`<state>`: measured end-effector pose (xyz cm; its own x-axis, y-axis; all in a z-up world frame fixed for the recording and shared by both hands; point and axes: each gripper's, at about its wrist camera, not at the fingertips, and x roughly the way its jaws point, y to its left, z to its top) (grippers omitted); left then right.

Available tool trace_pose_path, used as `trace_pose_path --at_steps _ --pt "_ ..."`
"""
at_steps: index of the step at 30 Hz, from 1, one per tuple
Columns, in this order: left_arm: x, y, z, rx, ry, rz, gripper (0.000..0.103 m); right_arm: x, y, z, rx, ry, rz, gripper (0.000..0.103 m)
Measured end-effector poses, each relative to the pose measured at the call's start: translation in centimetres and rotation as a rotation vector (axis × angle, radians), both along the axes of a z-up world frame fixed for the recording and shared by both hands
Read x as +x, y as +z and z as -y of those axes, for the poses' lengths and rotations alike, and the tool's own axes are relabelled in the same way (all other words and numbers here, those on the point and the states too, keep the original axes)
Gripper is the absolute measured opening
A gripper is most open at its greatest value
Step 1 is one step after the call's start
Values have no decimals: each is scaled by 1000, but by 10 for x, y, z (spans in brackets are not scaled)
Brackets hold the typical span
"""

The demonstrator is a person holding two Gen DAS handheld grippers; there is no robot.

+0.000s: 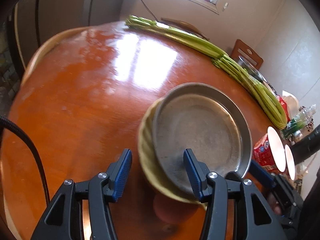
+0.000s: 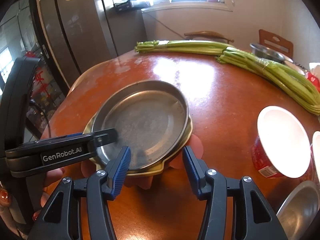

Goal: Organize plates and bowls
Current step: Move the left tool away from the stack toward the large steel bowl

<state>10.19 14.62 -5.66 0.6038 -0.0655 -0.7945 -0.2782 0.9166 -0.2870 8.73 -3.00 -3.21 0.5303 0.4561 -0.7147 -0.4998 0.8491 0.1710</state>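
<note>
Table (image 2: pixel 230 104): round, glossy brown wood that catches the window's glare; a grey fridge (image 2: pixel 80 30) stands beyond the steel plate.
Steel plate (image 2: pixel 144 124): shallow and empty, nested in a yellow plate (image 2: pixel 178 168) whose rim peeks out round its near edge. The stack sits near the table's middle.
Left tongs (image 1: pixel 159 172): partly open and gripping nothing. They straddle the steel plate's near rim. One finger (image 1: pixel 192 170) reaches over the plate's floor, while the other stands outside, clear of the yellow rim. In the right wrist view they come in from the left, with a fingertip inside the steel plate.
Right tongs (image 2: pixel 156 170): partly open and empty. They stand at the near edge of the steel plate, and the yellow rim lies just ahead of the gap. One finger (image 2: pixel 120 170) overlaps that rim in the picture; whether it touches it cannot be told.
Red cup (image 2: pixel 280 140): right of the steel plate and apart from it, lying tilted with its white inside in glare. No contents can be made out.
Second cup (image 2: pixel 317 150): just past the red cup, cut off by the frame.
Steel bowl (image 2: pixel 300 210): nearer than the red cup and right of the steel plate; what shows of it is empty.
Far bowl (image 2: pixel 266 54): metal, beyond the celery; its inside is hidden.
Celery (image 2: pixel 280 76): two long bundles along the table's far side, well apart from the steel plate.
</note>
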Motion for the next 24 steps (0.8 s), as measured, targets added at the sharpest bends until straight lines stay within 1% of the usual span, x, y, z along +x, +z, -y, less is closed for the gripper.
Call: trace_pose_path --at_steps 5,9,17,24 --pt "-17 14 -8 30 45 37 53 -9 13 8 23 -27 49 55" --pt "-30 29 -3 45 42 88 53 -19 26 16 36 -47 99 55" --pt "-40 54 27 72 -31 147 53 -48 66 46 88 -90 221 56" --pt "-44 66 61 82 -112 174 53 -62 90 82 119 -175 283 59"
